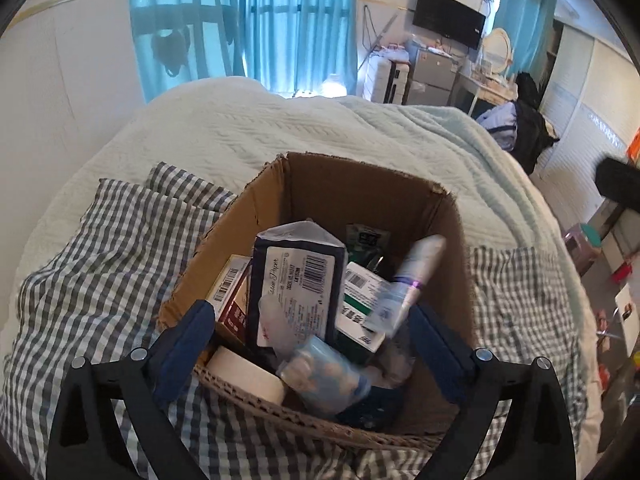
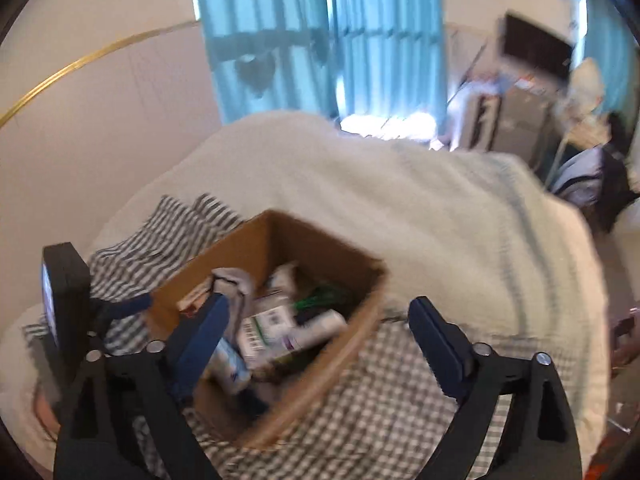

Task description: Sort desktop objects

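Clutter fills the open brown cardboard box [image 1: 452, 248] resting on the grey-and-white checked cloth [image 1: 100, 272]: a dark blue tissue-paper pack [image 1: 296, 280] stands upright among cartons. Left gripper [image 1: 310, 332] hangs spread and empty over it; right gripper [image 2: 320, 320] is likewise spread, holding nothing.

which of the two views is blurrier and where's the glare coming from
Right wrist view is clearly motion-blurred: the cardboard box and its labels smear. Left wrist view is sharp, the barcode on the tissue pack readable. In both, daylight through the blue curtains blows out near the bed's far edge; fisheye bends the walls.
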